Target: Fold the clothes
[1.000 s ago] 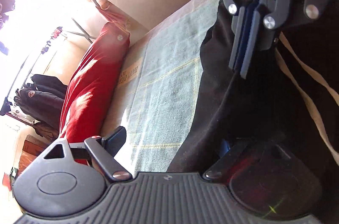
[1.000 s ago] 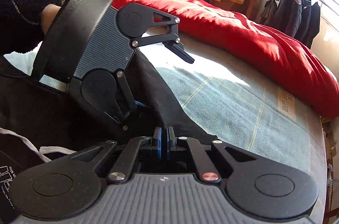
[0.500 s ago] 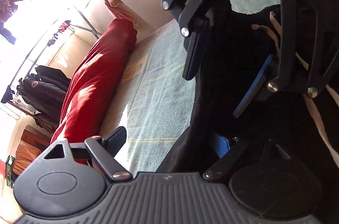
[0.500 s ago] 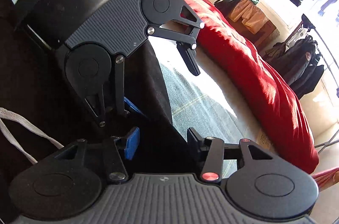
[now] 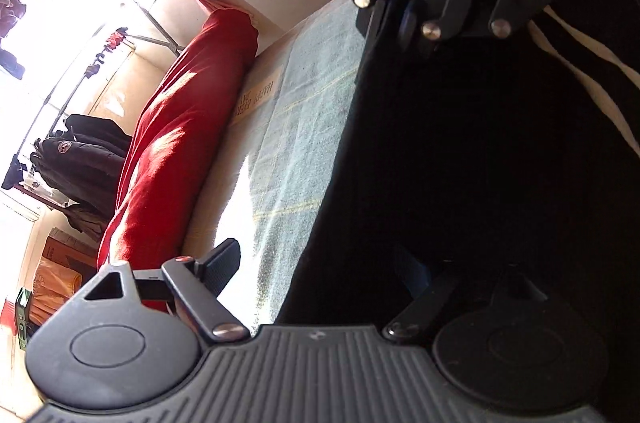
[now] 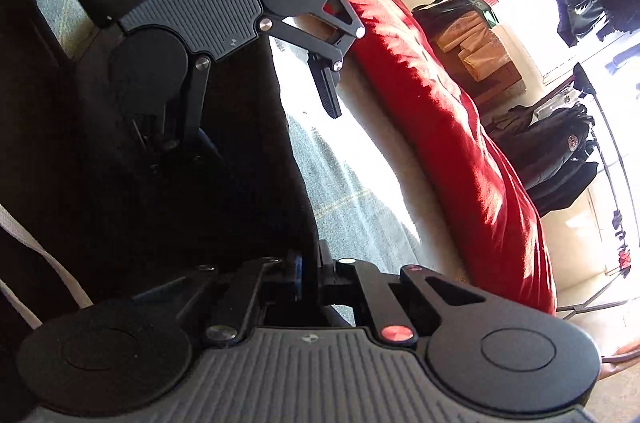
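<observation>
Left wrist view: the left gripper stands wide, its jaws closing, straddling the edge of the black garment spread on the pale blue blanket. Right wrist view: the right gripper is pinched tight on that garment's edge, beside the red duvet.

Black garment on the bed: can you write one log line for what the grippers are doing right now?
step: fold | right gripper: shut on black garment edge | left gripper: closing, garment edge between jaws | surface: light blue blanket
</observation>
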`<action>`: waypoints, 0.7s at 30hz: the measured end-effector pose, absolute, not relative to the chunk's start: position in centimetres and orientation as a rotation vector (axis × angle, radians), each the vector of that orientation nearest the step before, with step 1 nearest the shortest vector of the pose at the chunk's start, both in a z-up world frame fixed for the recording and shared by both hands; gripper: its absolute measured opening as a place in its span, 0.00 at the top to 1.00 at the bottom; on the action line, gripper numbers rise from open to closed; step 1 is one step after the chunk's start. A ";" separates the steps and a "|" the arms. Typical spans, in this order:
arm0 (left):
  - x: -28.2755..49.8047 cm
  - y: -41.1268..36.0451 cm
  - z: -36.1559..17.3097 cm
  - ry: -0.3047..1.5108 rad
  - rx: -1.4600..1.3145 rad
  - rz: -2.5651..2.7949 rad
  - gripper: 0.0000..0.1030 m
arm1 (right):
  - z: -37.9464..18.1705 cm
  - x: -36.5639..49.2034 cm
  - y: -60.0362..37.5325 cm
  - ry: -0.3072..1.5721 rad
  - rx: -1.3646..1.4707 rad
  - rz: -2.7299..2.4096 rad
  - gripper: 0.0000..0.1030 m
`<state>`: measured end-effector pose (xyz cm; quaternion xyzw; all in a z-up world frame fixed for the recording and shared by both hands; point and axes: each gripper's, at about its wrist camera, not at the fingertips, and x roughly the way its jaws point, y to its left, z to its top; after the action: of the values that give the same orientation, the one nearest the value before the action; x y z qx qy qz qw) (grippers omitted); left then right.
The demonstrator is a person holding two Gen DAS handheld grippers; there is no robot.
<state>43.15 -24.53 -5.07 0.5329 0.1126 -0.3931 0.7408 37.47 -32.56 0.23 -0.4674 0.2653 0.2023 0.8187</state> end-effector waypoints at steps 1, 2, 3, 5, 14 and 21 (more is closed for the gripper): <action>43.4 -24.3 -5.0 0.259 1.173 -0.858 0.23 | 0.5 36.9 -32.4 0.557 -1.001 0.429 0.94; 43.7 -23.9 -5.0 0.265 1.182 -0.849 0.26 | 0.7 36.4 -32.2 0.549 -1.006 0.426 0.94; 44.1 -23.6 -5.1 0.271 1.194 -0.834 0.29 | 0.9 35.8 -32.1 0.542 -1.011 0.424 0.94; 44.9 -22.3 -5.1 0.297 1.207 -0.804 0.30 | 1.2 35.0 -31.9 0.537 -1.008 0.424 0.94; 46.1 -16.5 -5.3 0.420 1.191 -0.714 0.86 | 1.5 33.7 -32.6 0.558 -0.945 0.416 0.94; 44.7 -15.7 -3.3 0.381 1.093 -0.691 1.00 | 1.7 32.4 -32.6 0.555 -0.913 0.389 0.93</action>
<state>44.72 -15.70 -3.32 0.5058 0.1766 -0.3199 0.7814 32.37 -32.56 1.65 -0.4323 0.2630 0.1843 0.8426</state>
